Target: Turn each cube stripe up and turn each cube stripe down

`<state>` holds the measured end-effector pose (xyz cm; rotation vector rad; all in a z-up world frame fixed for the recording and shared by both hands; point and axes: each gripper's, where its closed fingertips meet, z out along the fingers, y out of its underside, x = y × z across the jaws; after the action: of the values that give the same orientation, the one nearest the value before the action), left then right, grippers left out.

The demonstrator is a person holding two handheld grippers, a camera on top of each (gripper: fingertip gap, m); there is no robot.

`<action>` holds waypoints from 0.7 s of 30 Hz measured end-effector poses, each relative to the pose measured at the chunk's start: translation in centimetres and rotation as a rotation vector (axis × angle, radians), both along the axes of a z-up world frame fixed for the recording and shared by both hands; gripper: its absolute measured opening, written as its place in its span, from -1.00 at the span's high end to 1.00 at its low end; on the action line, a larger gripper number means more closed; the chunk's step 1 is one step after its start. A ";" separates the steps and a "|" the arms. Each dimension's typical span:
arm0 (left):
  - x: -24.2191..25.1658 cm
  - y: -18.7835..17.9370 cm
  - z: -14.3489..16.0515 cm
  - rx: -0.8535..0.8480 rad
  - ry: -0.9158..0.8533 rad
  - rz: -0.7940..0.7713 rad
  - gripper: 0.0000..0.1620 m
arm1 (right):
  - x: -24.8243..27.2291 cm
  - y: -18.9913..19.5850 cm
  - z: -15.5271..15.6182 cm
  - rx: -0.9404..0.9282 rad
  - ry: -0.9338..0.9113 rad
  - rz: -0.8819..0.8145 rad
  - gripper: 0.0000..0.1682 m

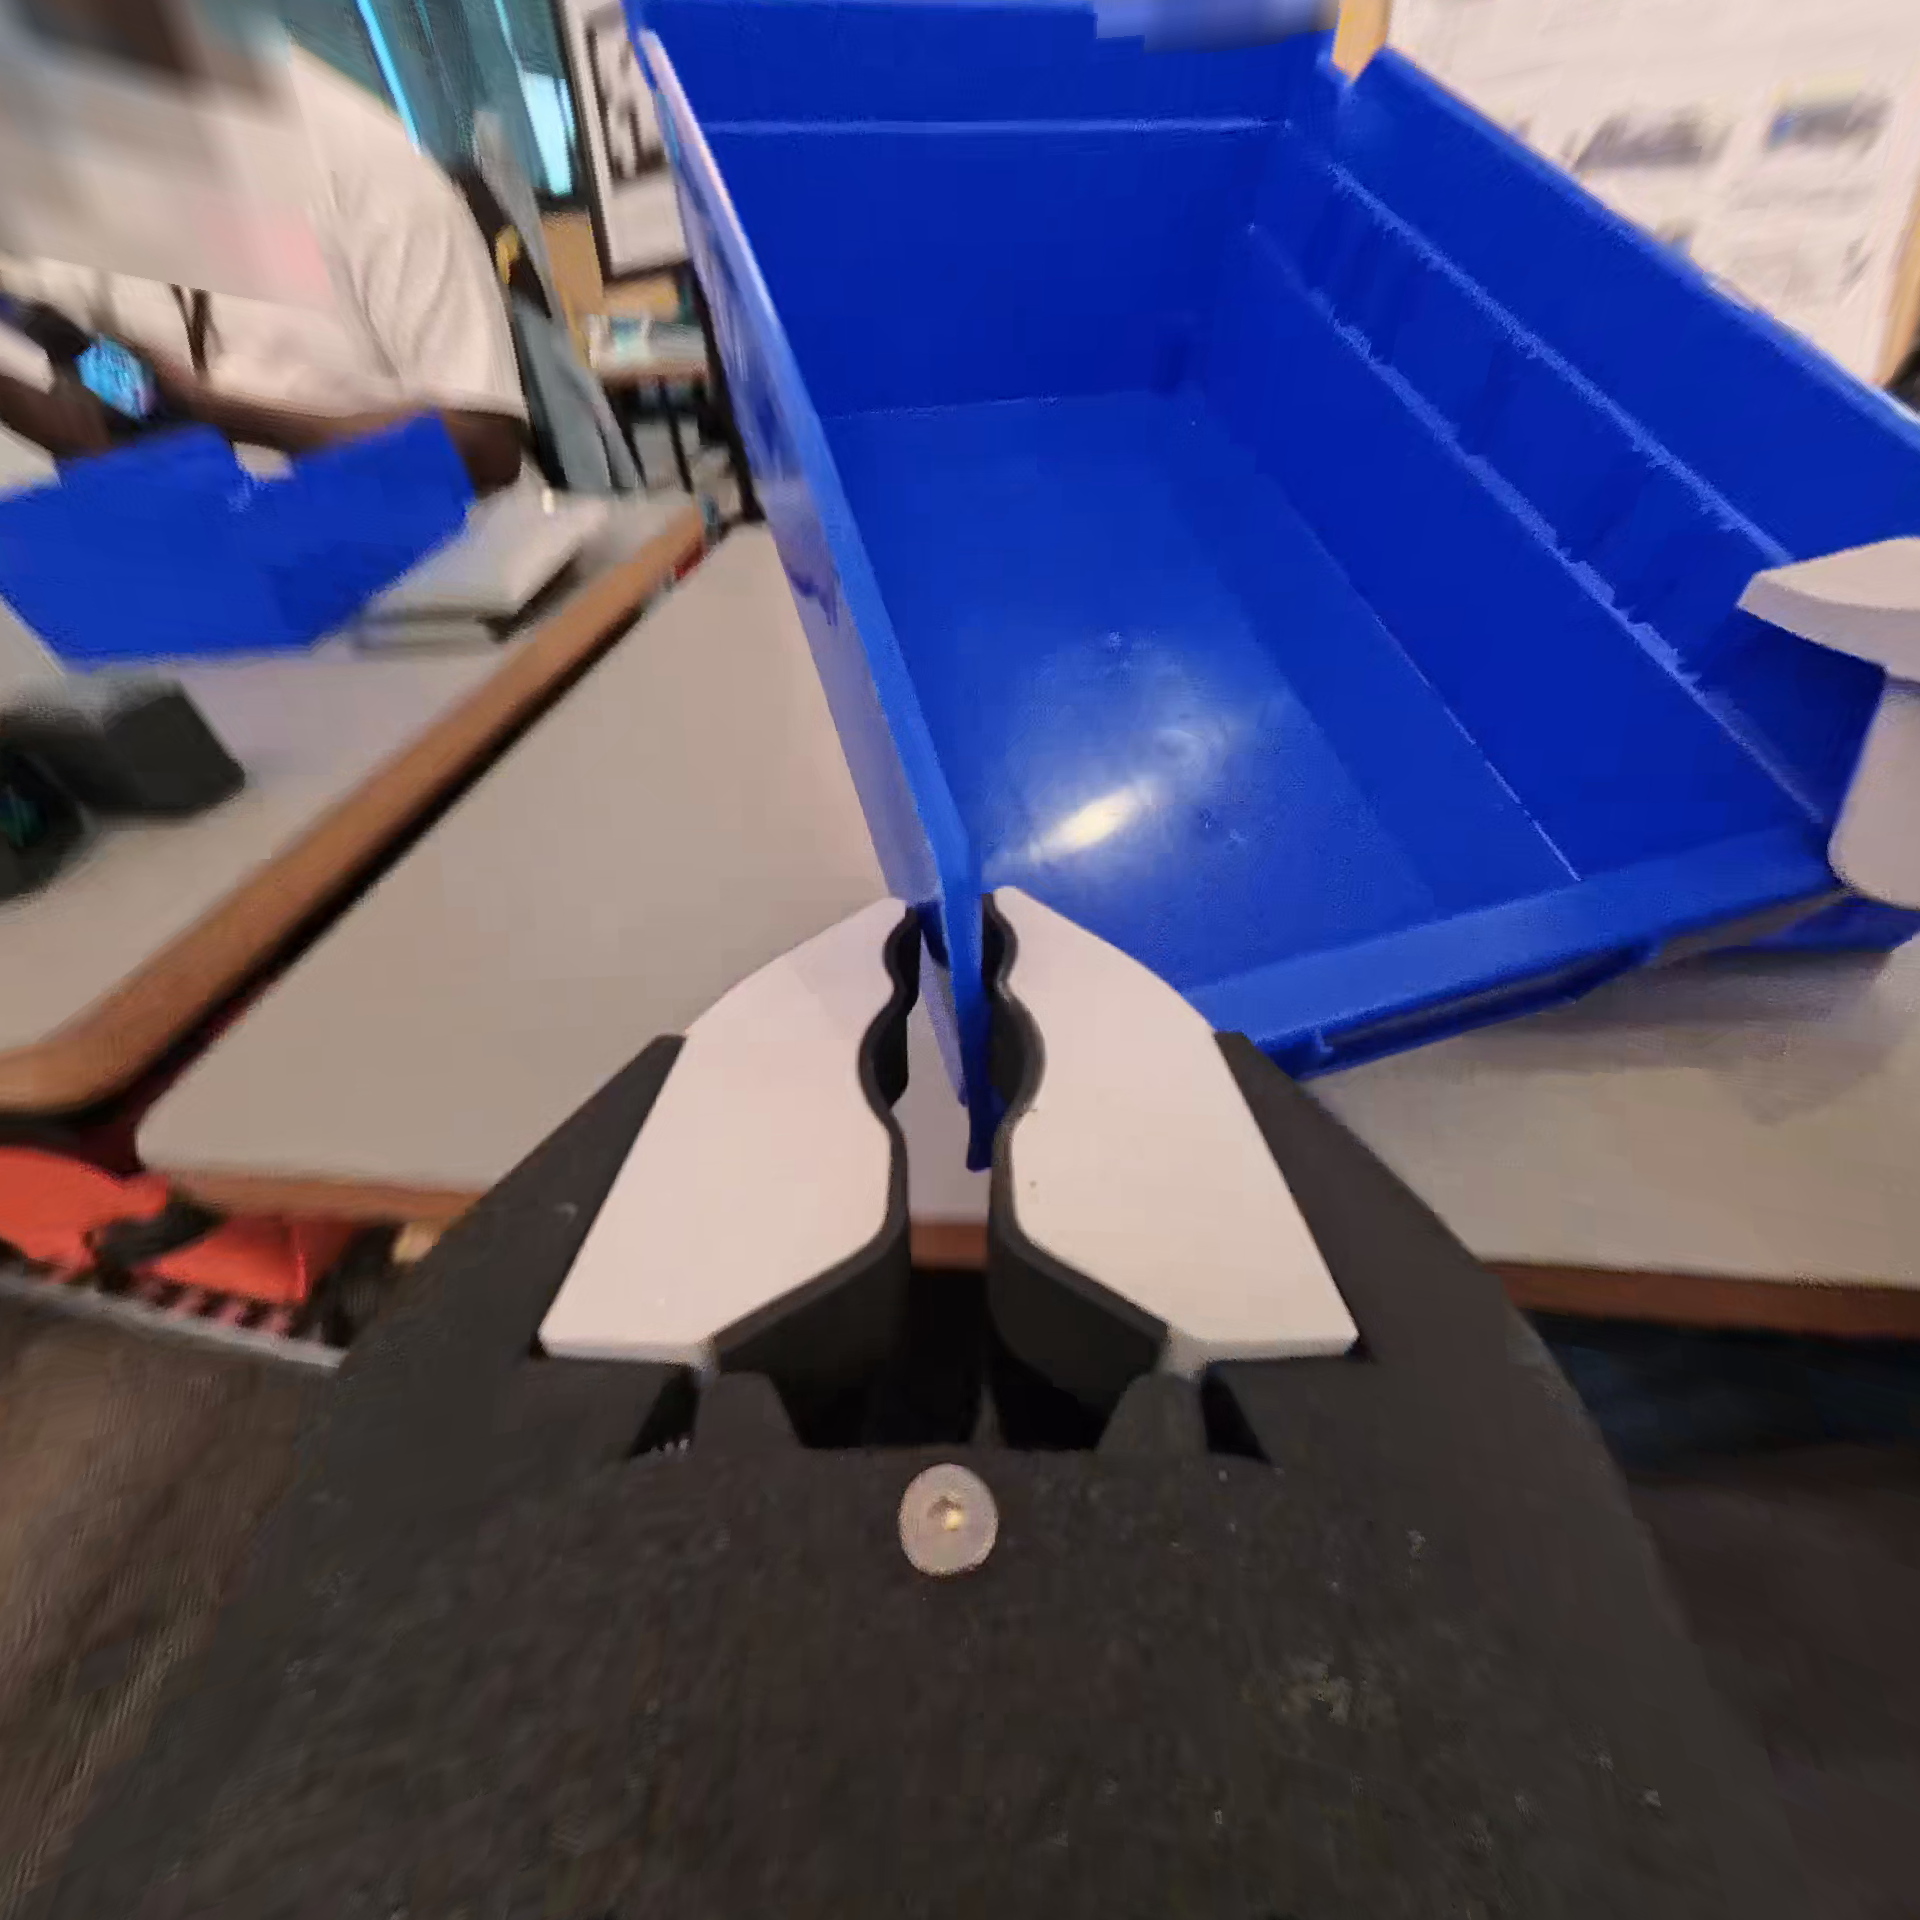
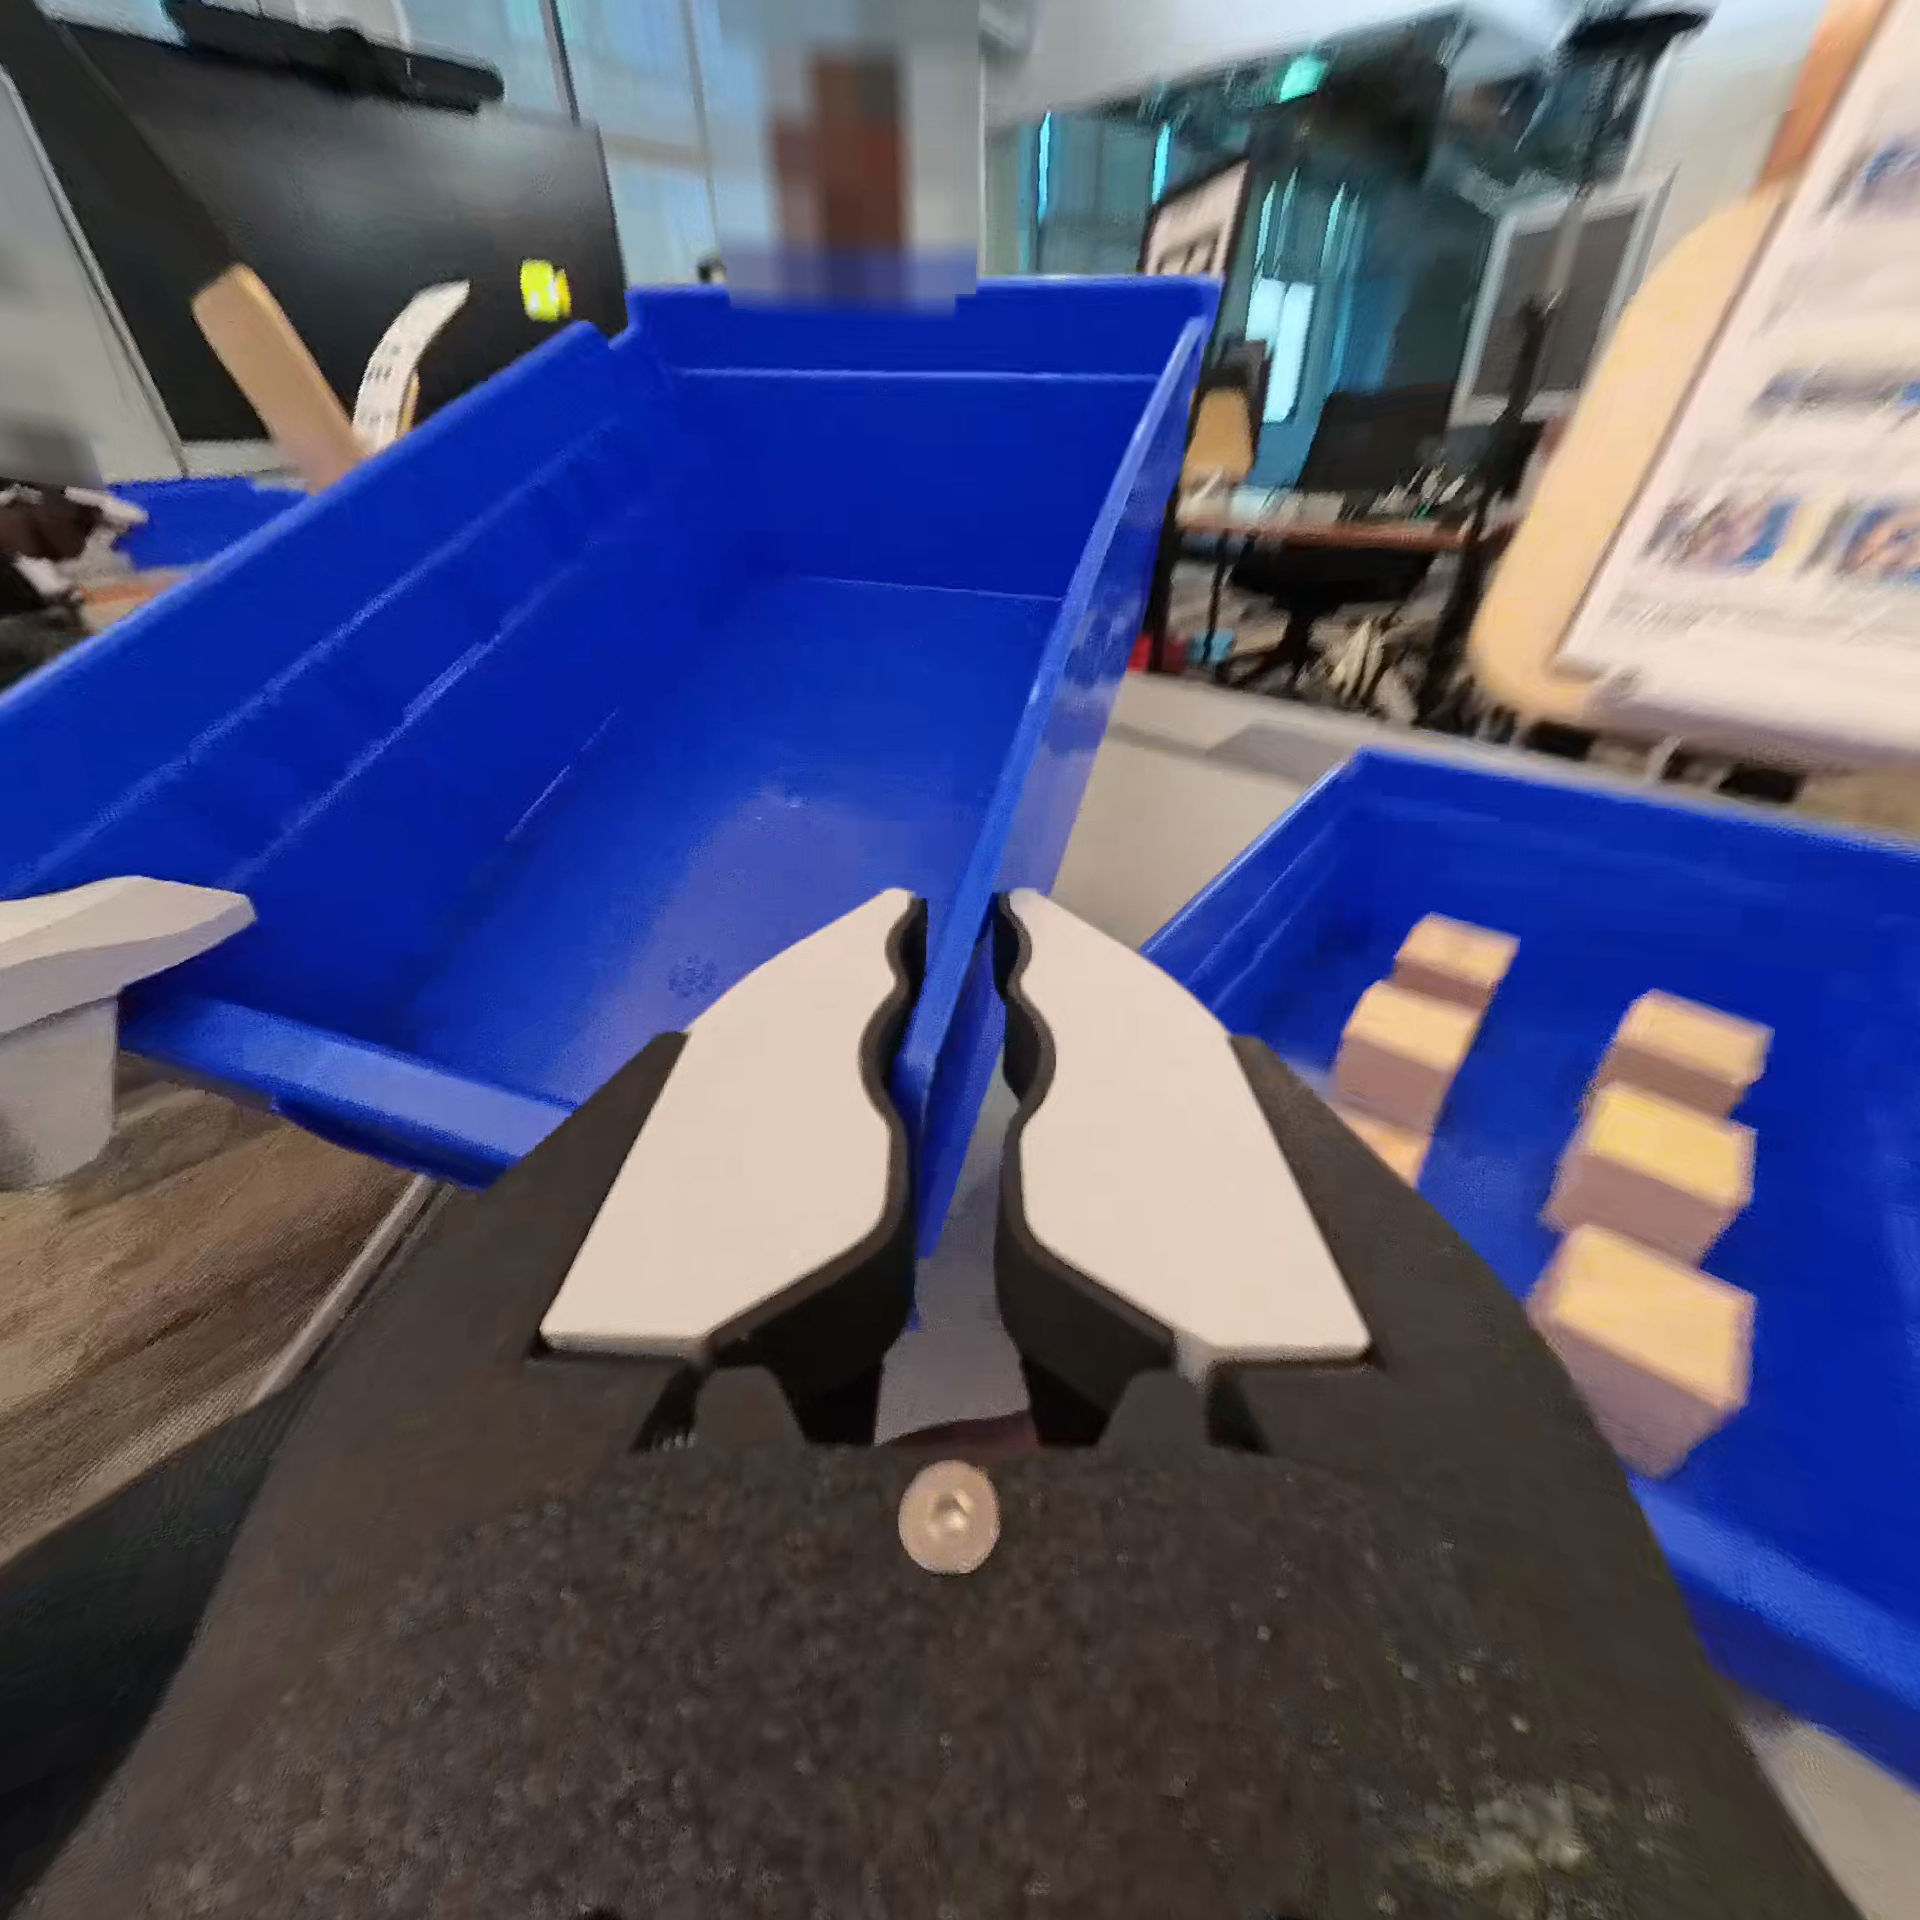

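You face grey tables (image 1: 582, 831) with wood edging, brown carpet (image 2: 156, 1247) near you, a dark screen (image 2: 343, 260) far left, and a poster board (image 2: 1766, 416) on the right.

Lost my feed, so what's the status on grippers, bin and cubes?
Left hand-held gripper shut on empty bin left wall. Right hand-held gripper shut on its right wall. Cubes sit in second bin, untouched. Nothing in the way.

The left black two-finger gripper with pale grey finger plates (image 1: 954, 1023) clamps one side wall of the empty blue plastic bin (image 1: 1195, 644), while the matching right gripper (image 2: 958, 1039) clamps the opposite wall.
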<state>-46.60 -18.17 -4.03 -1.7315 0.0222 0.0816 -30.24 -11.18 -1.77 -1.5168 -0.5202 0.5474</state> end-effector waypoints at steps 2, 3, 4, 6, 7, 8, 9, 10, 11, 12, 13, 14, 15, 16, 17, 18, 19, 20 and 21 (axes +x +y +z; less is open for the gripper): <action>2.6 1.4 3.6 0.082 0.032 -0.052 0.90 | 3.0 0.2 3.6 0.087 0.029 -0.059 0.85; 4.3 2.5 5.2 0.110 0.032 -0.089 0.89 | 5.0 0.3 5.5 0.134 0.041 -0.096 0.85; 6.2 3.5 6.6 0.136 0.025 -0.128 0.90 | 7.2 0.4 7.3 0.173 0.052 -0.136 0.85; 11.1 5.9 9.2 0.170 -0.014 -0.215 0.90 | 12.2 1.1 10.3 0.219 0.043 -0.230 0.85; 14.0 7.0 10.4 0.174 -0.063 -0.273 0.89 | 15.2 1.5 11.6 0.230 0.045 -0.275 0.85; 17.3 8.1 11.6 0.175 -0.101 -0.329 0.88 | 18.3 1.8 12.7 0.230 0.057 -0.311 0.85; 20.6 9.1 12.5 0.171 -0.108 -0.377 0.87 | 21.7 2.2 13.4 0.216 0.066 -0.354 0.85; 24.1 10.0 12.9 0.158 -0.098 -0.422 0.87 | 25.2 2.6 13.8 0.200 0.069 -0.403 0.86; 27.6 10.9 13.0 0.134 -0.096 -0.465 0.87 | 28.8 3.0 14.0 0.176 0.066 -0.457 0.88; 31.1 11.7 12.8 0.115 -0.097 -0.509 0.86 | 32.3 3.4 13.8 0.142 0.062 -0.510 0.89; 34.6 12.4 12.2 0.091 -0.086 -0.550 0.85 | 35.8 3.8 13.5 0.107 0.071 -0.563 0.90; 37.8 13.2 11.2 0.059 -0.072 -0.581 0.85 | 39.1 4.1 12.9 0.074 0.074 -0.614 0.91; 40.9 13.9 9.8 0.020 -0.069 -0.612 0.86 | 42.1 4.6 12.1 0.045 0.076 -0.658 0.92; 43.7 14.5 8.3 -0.023 -0.080 -0.644 0.85 | 44.9 5.1 10.9 0.011 0.077 -0.697 0.92; 46.0 15.1 6.9 -0.053 -0.095 -0.657 0.85 | 47.2 5.8 9.5 -0.032 0.076 -0.718 0.93; 47.8 15.8 5.4 -0.069 -0.098 -0.649 0.85 | 49.2 6.7 7.8 -0.079 0.080 -0.722 0.93; 49.4 16.4 3.9 -0.088 -0.095 -0.637 0.85 | 50.9 7.6 5.7 -0.128 0.079 -0.730 0.94; 50.8 17.0 2.3 -0.110 -0.090 -0.631 0.85 | 52.5 8.3 3.5 -0.173 0.074 -0.743 0.95; 51.9 17.5 0.7 -0.134 -0.071 -0.623 0.85 | 53.8 9.0 1.3 -0.211 0.085 -0.742 0.95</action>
<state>5.26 -0.65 -3.37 -1.7876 0.5208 -0.4481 23.52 -2.18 -0.44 -1.7380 0.1868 0.0825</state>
